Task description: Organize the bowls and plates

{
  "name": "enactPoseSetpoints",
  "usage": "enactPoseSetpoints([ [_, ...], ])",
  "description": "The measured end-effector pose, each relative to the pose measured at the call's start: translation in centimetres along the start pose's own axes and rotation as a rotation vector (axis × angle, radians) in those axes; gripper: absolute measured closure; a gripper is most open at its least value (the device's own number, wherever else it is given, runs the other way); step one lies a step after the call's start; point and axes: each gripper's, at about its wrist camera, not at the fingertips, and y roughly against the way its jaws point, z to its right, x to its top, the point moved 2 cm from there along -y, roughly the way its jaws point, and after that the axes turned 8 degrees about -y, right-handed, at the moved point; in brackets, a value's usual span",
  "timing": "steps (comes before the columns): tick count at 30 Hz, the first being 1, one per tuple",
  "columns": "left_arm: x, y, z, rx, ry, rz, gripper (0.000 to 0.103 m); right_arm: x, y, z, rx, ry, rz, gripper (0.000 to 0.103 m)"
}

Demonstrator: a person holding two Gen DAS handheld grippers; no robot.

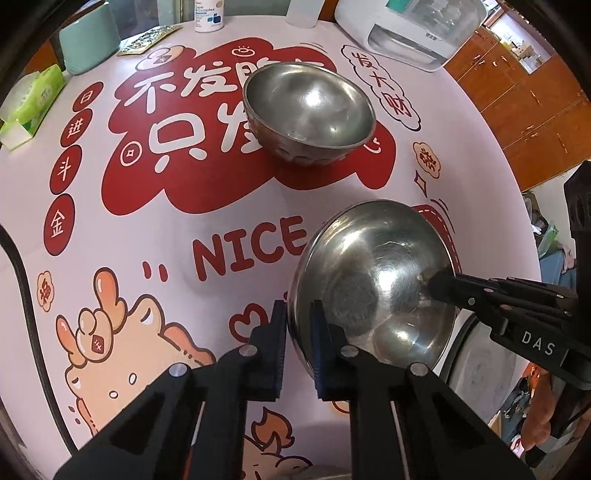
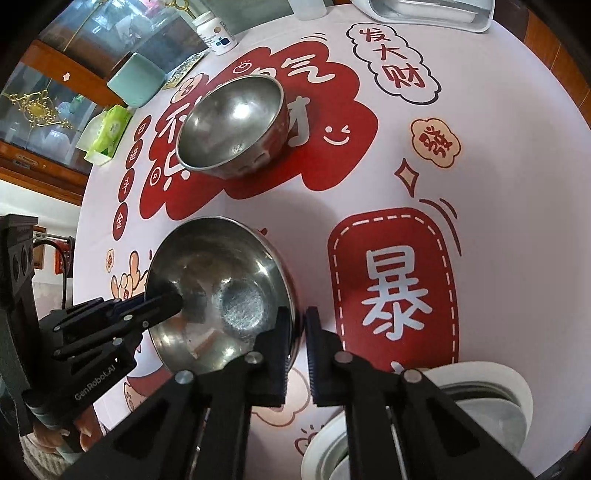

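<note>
Both grippers hold one steel bowl above the table, tilted; it also shows in the right wrist view. My left gripper is shut on its left rim, and also shows in the right wrist view. My right gripper is shut on the opposite rim, and also shows in the left wrist view. A second steel bowl stands upright on the table farther back; it also shows in the right wrist view.
The round table has a pink and red printed cloth. White plates lie at the near right edge. At the back are a green tissue box, a mint cup, a pill bottle and a white appliance.
</note>
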Motion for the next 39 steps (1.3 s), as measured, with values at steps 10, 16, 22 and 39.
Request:
enactPoseSetpoints([
  [10, -1.1, 4.8, 1.2, 0.023, -0.007, 0.09, 0.093, -1.5, 4.1, -1.5, 0.027, 0.036, 0.068, 0.095],
  [16, -3.1, 9.5, 1.8, 0.042, 0.005, 0.172, 0.093, -3.5, 7.3, -3.1, 0.064, 0.077, 0.117, 0.095],
  [22, -5.9, 13.7, 2.6, 0.074, 0.019, 0.243, 0.093, -6.1, 9.6, -4.7, 0.096, 0.131, 0.141, 0.095],
  [39, -16.8, 14.4, 2.3, 0.085, 0.126, 0.185, 0.092, -13.7, 9.1, -6.8, 0.103, 0.284, 0.055, 0.095],
])
